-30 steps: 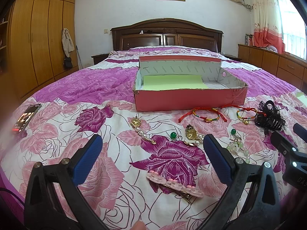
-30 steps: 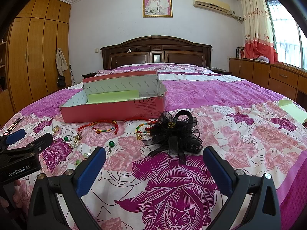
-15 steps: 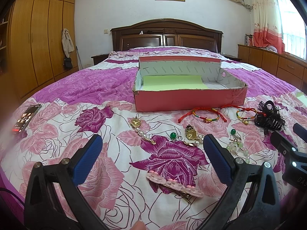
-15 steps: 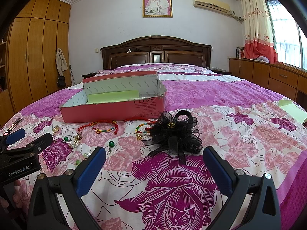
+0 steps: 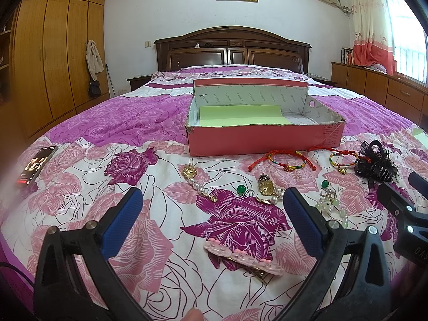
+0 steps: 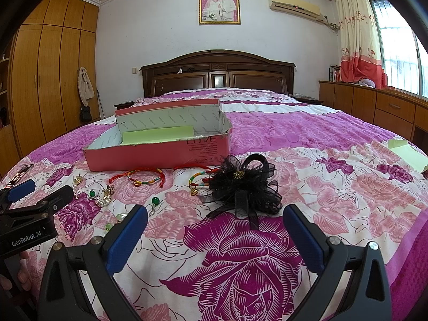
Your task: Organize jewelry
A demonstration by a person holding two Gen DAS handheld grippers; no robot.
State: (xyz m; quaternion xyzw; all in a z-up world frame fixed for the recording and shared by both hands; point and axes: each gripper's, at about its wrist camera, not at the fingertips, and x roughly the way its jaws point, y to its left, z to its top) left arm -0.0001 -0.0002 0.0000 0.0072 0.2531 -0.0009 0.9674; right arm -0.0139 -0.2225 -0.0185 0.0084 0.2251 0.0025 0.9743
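An open pink box (image 5: 264, 139) with green paper inside sits on the bed; it also shows in the right wrist view (image 6: 160, 152). In front of it lie red cord bracelets (image 5: 283, 160), gold pearl earrings (image 5: 199, 184), green bead earrings (image 5: 330, 200), a pink hair clip (image 5: 242, 258) and a black bow hair claw (image 6: 240, 187). My left gripper (image 5: 211, 208) is open and empty above the pink clip. My right gripper (image 6: 215, 226) is open and empty just short of the black bow.
A phone (image 5: 37, 164) lies at the bed's left edge. A green paper sheet (image 6: 408, 153) lies at the right. A dark headboard (image 5: 232, 50) stands behind, wardrobes on the left, low cabinets on the right.
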